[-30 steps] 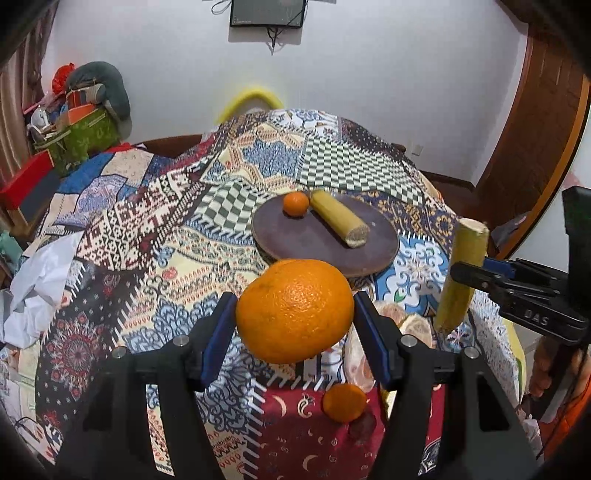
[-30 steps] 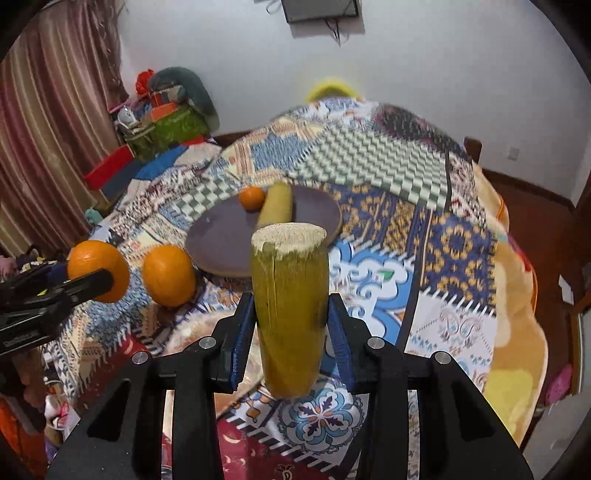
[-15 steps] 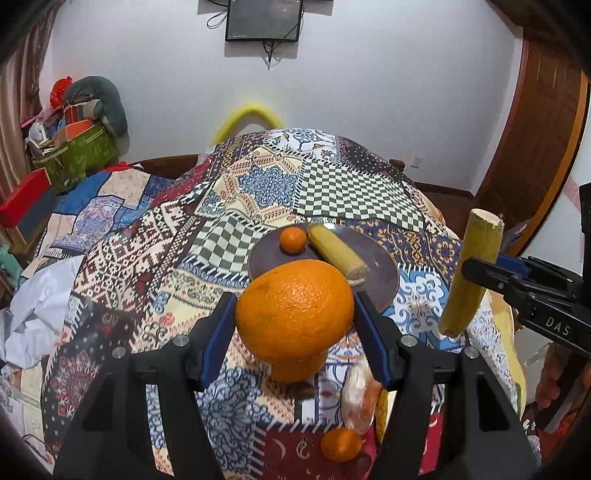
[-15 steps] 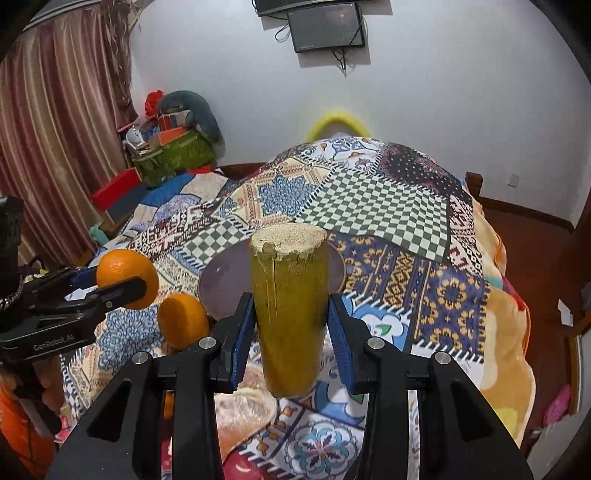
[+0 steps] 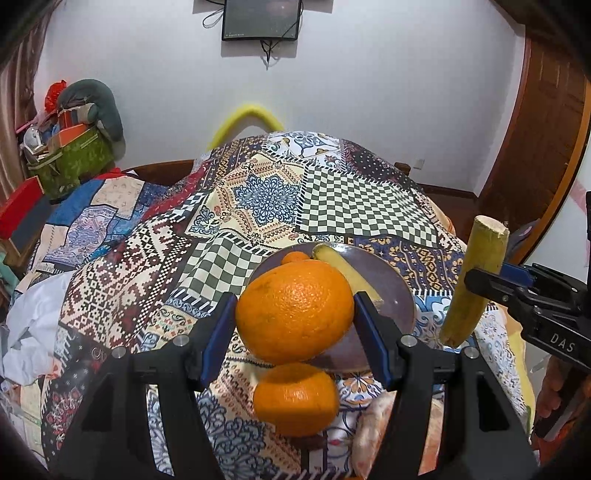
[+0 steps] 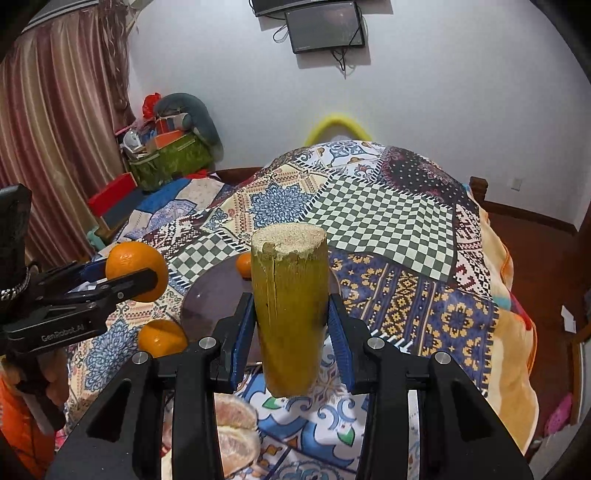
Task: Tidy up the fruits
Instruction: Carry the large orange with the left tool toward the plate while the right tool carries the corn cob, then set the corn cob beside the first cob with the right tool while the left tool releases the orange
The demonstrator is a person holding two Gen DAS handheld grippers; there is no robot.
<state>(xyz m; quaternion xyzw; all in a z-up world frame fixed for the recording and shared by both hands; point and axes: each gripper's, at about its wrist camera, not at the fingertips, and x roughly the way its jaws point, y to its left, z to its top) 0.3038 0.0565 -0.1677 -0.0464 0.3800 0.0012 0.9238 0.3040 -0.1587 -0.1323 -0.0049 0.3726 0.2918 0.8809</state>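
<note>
Orange fruit fills the middle of my left wrist view: my left gripper [image 5: 295, 314] is clamped on a large orange [image 5: 294, 309], its blue-padded fingers [image 5: 221, 328] pressing on either side and holding it up in the air above the patchwork cloth [image 5: 258, 192] that covers the table. Straight below it, a second orange [image 5: 296, 398] rests on the cloth, just off the near rim of a round dark brown plate [image 5: 391, 284]. On that plate, toward its far edge, lie a small orange [image 5: 293, 257] and a pale yellow stalk piece [image 5: 347, 269], side by side and close together; I cannot tell whether they touch.

My right gripper [image 6: 291, 325] grips a thick yellow-green cane segment [image 6: 290, 306], upright, cut end at the top, raised above the near right part of the plate. In the left view the same segment stands tilted slightly, to the right of the plate. Near the front edge of the table, just beside my right gripper's left finger, sits a peeled, pale pink fruit [image 6: 236, 432], possibly a pomelo or grapefruit, though half hidden.

Beyond the table, a dark screen [image 5: 261, 18] hangs on the white wall, a green box of clutter [image 5: 70, 162] stands at the left, and striped curtains [image 6: 55, 129] hang at that side.
</note>
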